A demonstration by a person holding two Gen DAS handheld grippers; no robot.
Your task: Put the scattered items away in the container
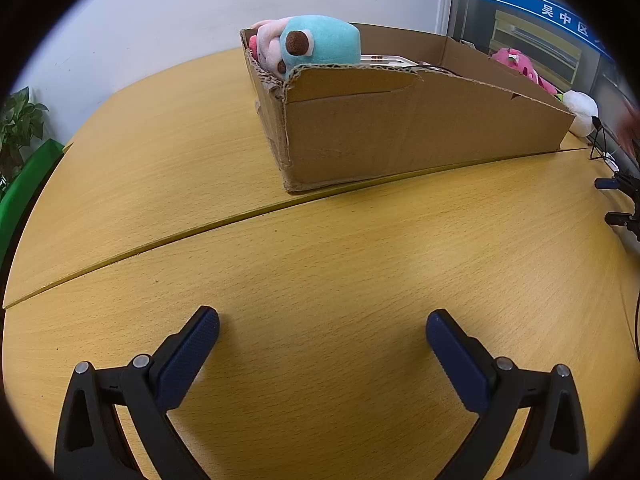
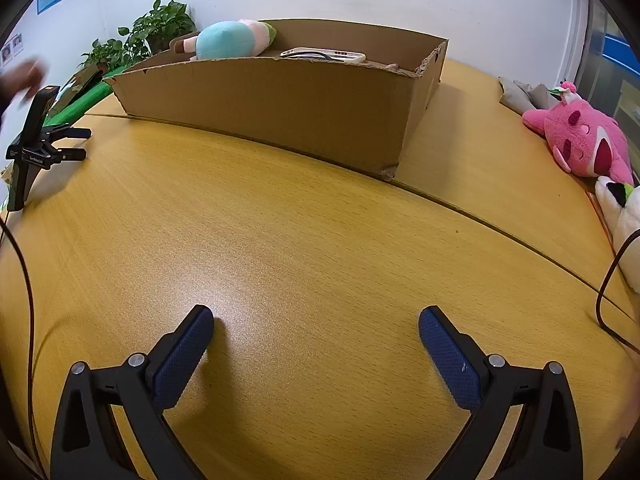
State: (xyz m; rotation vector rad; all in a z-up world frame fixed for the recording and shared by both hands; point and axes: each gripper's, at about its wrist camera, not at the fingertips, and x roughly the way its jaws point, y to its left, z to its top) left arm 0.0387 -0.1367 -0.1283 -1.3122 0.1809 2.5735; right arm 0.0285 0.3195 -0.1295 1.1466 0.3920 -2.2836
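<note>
Gaping wide with nothing between them, the left tongs [image 1: 322, 322] hang over bare yellow wood of the table [image 1: 320, 248], their blue ribbed pads tilted down toward it. The right tongs [image 2: 316, 320] stand just as wide and just as empty over the same surface.

Beyond a seam in the tabletop sits the cardboard box [image 1: 400, 132], its near corners torn and ragged. A teal plush toy [image 1: 324, 40] lies in one end, poking above the rim, with pink and white parts pressed against it that are hard to sort out. Next to it a white flat device [image 2: 324, 55] shows only its upper edge over the wall; the rest of the box's inside is hidden.

Outside the box, well off to its right side, a pink plush toy [image 2: 580, 140] lies on the table. Just beside it a white plush toy [image 2: 624, 216] is cut off by the picture's edge.

In the right wrist view the left tongs appear as a black frame [image 2: 36, 140] at the far left, with a blurred hand [image 2: 24, 80] above them. Potted plants [image 2: 156, 32] stand behind the box by the wall.
</note>
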